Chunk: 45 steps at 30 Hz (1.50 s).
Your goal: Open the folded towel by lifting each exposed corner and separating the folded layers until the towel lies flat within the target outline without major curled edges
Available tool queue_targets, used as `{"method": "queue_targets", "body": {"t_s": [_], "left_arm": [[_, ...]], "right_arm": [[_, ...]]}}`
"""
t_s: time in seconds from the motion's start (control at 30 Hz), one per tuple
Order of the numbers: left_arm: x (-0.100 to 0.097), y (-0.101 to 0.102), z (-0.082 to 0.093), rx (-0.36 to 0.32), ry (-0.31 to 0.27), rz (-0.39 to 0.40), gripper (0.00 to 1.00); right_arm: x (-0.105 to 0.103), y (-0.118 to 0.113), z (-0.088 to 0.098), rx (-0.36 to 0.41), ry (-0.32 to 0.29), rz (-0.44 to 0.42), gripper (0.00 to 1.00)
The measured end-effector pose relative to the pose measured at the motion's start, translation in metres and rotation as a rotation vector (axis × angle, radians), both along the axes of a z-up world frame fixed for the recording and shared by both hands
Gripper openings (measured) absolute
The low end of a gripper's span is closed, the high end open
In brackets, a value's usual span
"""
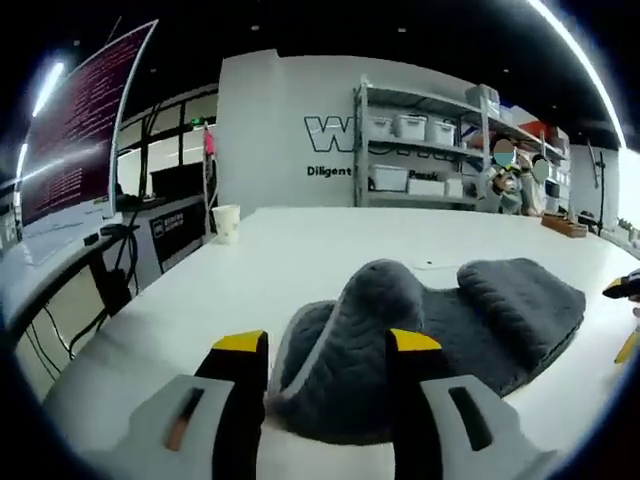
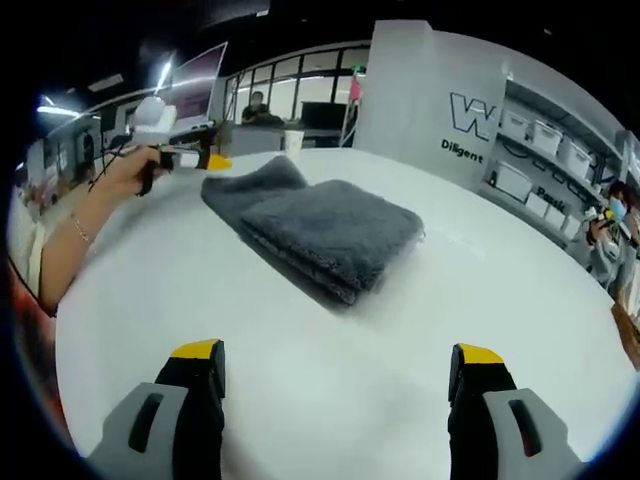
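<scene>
White tabletop (image 2: 300,330) bears plush ribbed grey towel (image 2: 320,225); both hand-held grippers gape, empty.

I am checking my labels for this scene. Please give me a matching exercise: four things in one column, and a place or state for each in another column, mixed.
Things:
1. towel
2. paper cup
3. left gripper
4. right gripper

Places or states:
a. jaws wide apart over bare table
b. at the table's far edge
c. grey, folded, one part humped up
d. jaws on either side of the towel's near edge

Pairs: 1-c, 2-b, 3-d, 4-a
</scene>
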State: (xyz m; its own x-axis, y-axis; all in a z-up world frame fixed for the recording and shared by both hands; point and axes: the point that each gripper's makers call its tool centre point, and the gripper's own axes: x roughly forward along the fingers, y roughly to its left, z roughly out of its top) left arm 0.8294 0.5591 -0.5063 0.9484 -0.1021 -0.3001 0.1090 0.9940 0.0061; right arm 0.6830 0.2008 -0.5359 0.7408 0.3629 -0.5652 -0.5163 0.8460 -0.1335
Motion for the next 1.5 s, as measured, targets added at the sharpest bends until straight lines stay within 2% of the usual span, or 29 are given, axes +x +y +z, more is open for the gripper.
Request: {"method": "queue_targets", "body": {"t_s": [0.13, 0.27, 0.4, 0.6, 0.67, 0.77, 0.93, 1.0, 1.1, 1.13, 1.27, 1.5], "left_arm": [[0.001, 0.000, -0.009, -0.024, 0.027, -0.007, 0.38], [0.003, 0.002, -0.019, 0.043, 0.069, -0.010, 0.35], [0.009, 0.004, -0.022, 0.025, 0.077, -0.019, 0.36], [0.012, 0.003, -0.033, 0.018, 0.126, -0.048, 0.35], [0.011, -0.001, -0.038, -0.001, 0.156, -0.076, 0.33], [0.011, 0.000, -0.043, 0.027, 0.171, -0.075, 0.28], [0.010, -0.001, -0.043, 0.027, 0.170, -0.086, 0.17], [0.010, -0.002, -0.043, 0.027, 0.167, -0.085, 0.16], [0.009, -0.005, -0.043, 0.035, 0.158, -0.089, 0.08], [0.009, -0.004, -0.042, 0.037, 0.155, -0.087, 0.03], [0.008, -0.001, -0.037, 0.031, 0.140, -0.071, 0.02], [0.005, 0.011, -0.022, -0.058, 0.066, -0.013, 0.02]], "right_arm": [[0.000, 0.000, 0.000, -0.002, -0.002, 0.000, 0.92], [0.000, -0.001, -0.001, -0.011, 0.002, -0.004, 0.92], [-0.001, -0.002, -0.002, -0.021, 0.005, -0.002, 0.92], [-0.001, -0.002, -0.003, -0.029, 0.006, -0.003, 0.92], [-0.001, -0.003, -0.003, -0.032, 0.009, -0.005, 0.92], [-0.001, -0.005, -0.005, -0.044, 0.013, -0.010, 0.92], [-0.001, -0.005, -0.004, -0.049, 0.011, -0.007, 0.92], [-0.001, -0.004, -0.004, -0.051, 0.008, -0.003, 0.92], [-0.001, -0.003, -0.003, -0.051, 0.005, 0.002, 0.92], [-0.001, -0.003, -0.003, -0.049, 0.004, 0.003, 0.92], [-0.001, -0.002, 0.000, -0.034, -0.006, 0.001, 0.93], [-0.001, 0.002, 0.005, 0.003, -0.017, 0.012, 0.93]]}}
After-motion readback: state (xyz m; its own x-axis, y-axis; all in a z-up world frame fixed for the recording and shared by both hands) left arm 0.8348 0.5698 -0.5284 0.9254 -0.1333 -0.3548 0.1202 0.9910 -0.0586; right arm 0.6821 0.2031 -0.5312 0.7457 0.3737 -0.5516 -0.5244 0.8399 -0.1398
